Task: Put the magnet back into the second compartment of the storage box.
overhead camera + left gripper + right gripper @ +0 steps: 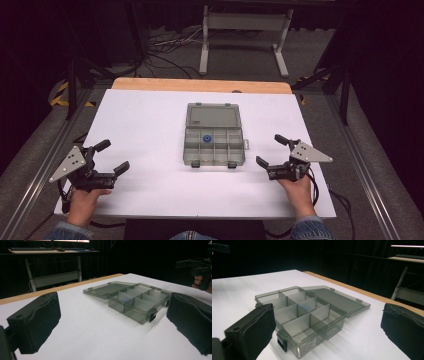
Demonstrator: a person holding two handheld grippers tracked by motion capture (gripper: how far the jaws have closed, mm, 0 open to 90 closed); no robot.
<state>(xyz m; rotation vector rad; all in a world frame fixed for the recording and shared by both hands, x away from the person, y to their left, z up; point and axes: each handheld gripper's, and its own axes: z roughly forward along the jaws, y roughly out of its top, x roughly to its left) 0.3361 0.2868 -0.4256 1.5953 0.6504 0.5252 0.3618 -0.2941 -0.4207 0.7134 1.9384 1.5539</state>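
High view showed the left gripper [111, 156] at about 8 o'clock on the white counter [145, 125], its jaws spread wide and holding nothing, resting low near the front edge. The right gripper [272, 150] sat at about 4 o'clock, its jaws likewise wide apart and empty, clear of everything. Between them, at the centre of the counter, lay the compartment box [214, 146], a smoky translucent case with its lid [212, 116] folded flat back toward 12 o'clock. A small blue ring [206, 138] sat in one of the upper compartments. In the left gripper view the box [140, 302] lay ahead and off toward 2 o'clock, well apart from the jaws; in the right gripper view it [307, 315] lay just beside the left-hand jaw, with its front latch nearest. The likely trouble: the box looked light and stood loose on a smooth surface, so a one-sided push from either gripper could slide or spin it rather than grip it. Reaching for the ring with jaws this wide could foul the thin dividers, and swinging the lid shut carelessly might tip the whole case.
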